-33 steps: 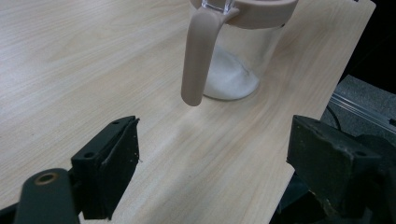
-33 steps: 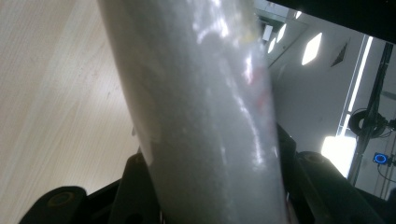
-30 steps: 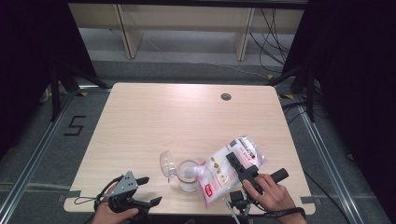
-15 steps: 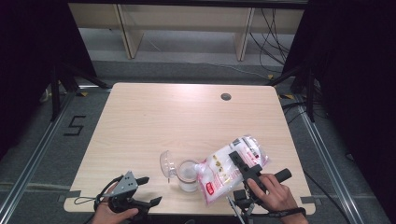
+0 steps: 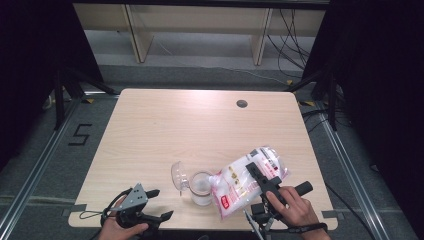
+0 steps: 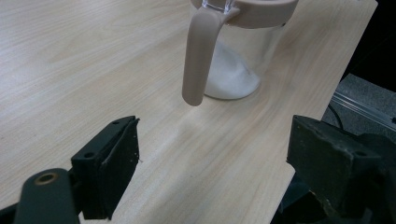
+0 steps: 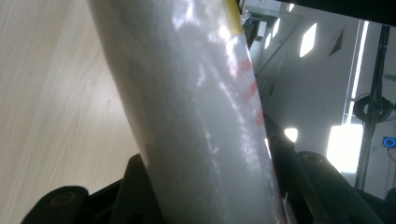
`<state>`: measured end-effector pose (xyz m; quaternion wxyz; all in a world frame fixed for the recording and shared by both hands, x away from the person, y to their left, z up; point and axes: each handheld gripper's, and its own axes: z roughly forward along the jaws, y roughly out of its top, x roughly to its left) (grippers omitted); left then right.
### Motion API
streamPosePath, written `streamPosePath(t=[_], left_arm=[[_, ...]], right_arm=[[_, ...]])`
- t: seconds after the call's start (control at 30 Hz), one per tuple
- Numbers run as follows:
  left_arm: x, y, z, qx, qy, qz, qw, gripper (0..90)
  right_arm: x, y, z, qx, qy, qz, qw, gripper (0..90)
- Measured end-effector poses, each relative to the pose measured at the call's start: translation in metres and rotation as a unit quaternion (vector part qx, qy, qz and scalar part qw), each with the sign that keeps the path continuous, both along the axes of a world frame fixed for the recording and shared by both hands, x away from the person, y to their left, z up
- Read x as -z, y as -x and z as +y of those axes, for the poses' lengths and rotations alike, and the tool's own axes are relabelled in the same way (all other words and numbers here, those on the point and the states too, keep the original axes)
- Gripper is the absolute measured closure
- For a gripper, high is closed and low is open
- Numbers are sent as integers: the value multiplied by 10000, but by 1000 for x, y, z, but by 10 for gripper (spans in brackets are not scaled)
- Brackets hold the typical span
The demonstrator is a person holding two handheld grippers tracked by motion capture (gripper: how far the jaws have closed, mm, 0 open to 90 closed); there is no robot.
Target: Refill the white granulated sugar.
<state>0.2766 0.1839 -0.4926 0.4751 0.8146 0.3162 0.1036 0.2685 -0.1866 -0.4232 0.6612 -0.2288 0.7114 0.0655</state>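
- High view: I watched a pale wooden table (image 5: 165,130) with a clear jug (image 5: 200,187) standing near its front edge, a clear flip lid (image 5: 178,175) hinged open to the jug's left. A bag of white granules (image 5: 245,182), printed in red, lay tilted with its lower corner touching the jug's rim. My right gripper (image 5: 261,176) clamped the bag across its middle, the right hand (image 5: 295,207) behind it at the table's front right. My left gripper (image 5: 156,204) sat at the front left edge, held in the left hand (image 5: 117,230), its jaws spread wide with nothing between them, well apart from the jug. A small dark round grommet (image 5: 242,103) marked the far side of the table.

- Left gripper view: I looked along two black jaws set wide apart over bare wood. The jug (image 6: 240,60) stood just ahead, a low heap of white granules (image 6: 229,77) in its base. Its beige handle (image 6: 198,51) hung down toward me from a beige rim collar (image 6: 261,11). The table's edge (image 6: 322,112) ran off to the right.

- Right gripper view: I saw the bag (image 7: 201,126) rising between the two black jaws, which pressed against both its sides. Faint red print showed on its right flank, and a yellow patch near the top. The tabletop (image 7: 51,102) lay to the left.
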Motion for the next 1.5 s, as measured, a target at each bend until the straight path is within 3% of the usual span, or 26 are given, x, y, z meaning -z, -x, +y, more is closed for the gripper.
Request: streamPosePath(t=[0.07,0.13,0.2,0.23,0.3,0.33,0.37,0.4,0.47,0.5,0.7,0.73,0.77,0.8,0.93,0.97,1.0,1.03,1.07,1.13,1.23,1.3,1.43,1.5], left_arm=[[0,-1,0,51,-11,-53,10000,165],[0,-1,0,54,-10,-53,10000,165],[0,-1,1,69,-36,-60,10000,166],[0,-1,1,70,-43,-61,9999,165],[0,-1,1,78,-55,-67,9999,165],[0,-1,1,68,-39,-63,9999,165],[0,-1,0,58,-23,-58,10000,165],[0,-1,0,59,-24,-59,10000,165],[0,-1,0,58,-23,-56,10000,165],[0,-1,1,57,-22,-62,10000,165],[0,-1,0,56,-24,-52,10000,166],[0,-1,0,52,-21,-50,10000,166],[0,-1,0,55,-21,-51,10000,165],[0,-1,0,55,-20,-51,10000,165],[0,-1,1,54,-23,-56,10000,165],[0,-1,0,52,-23,-55,10000,165],[0,-1,0,48,-21,-47,10000,165],[1,1,-1,-47,44,48,10000,166],[0,-1,1,5,-129,-1,9999,166],[1,1,-1,-45,58,43,10000,165],[0,-1,0,49,-25,-48,10000,165],[0,-1,0,47,-22,-47,10000,165],[1,1,-1,-40,41,43,10000,165],[0,-1,0,49,-21,-51,10000,165]], right_arm=[[0,0,0,28,3,9,10000,615],[1,1,-1,109,-161,123,9997,615],[-2,1,0,-11,-94,19,10000,616],[0,1,-1,88,-220,126,9996,616],[-3,1,0,-9,-118,36,9999,616],[0,1,-1,48,-256,123,9996,617],[-2,1,-1,0,-171,72,9998,617],[0,2,-2,125,-319,206,9992,617],[-1,1,-2,56,-336,196,9992,617],[-3,1,-2,-27,-220,75,9997,618],[-5,1,-3,-61,-327,131,9994,619],[-3,2,-4,29,-451,217,9987,619],[-5,1,-3,-49,-341,127,9993,619],[-3,2,-4,95,-542,291,9981,619],[-7,2,-4,-54,-473,147,9988,620],[-6,2,-5,-1,-566,190,9982,620],[-8,2,-4,-66,-461,115,9989,620],[-6,3,-6,62,-587,215,9980,620],[-5,3,-6,81,-642,242,9976,620],[-9,2,-6,-50,-523,99,9986,620],[-6,2,-8,71,-711,226,9972,621],[-10,2,-7,-42,-528,81,9986,621],[-11,2,-7,-44,-527,74,9986,622],[-11,2,-7,-36,-514,71,9986,622]])
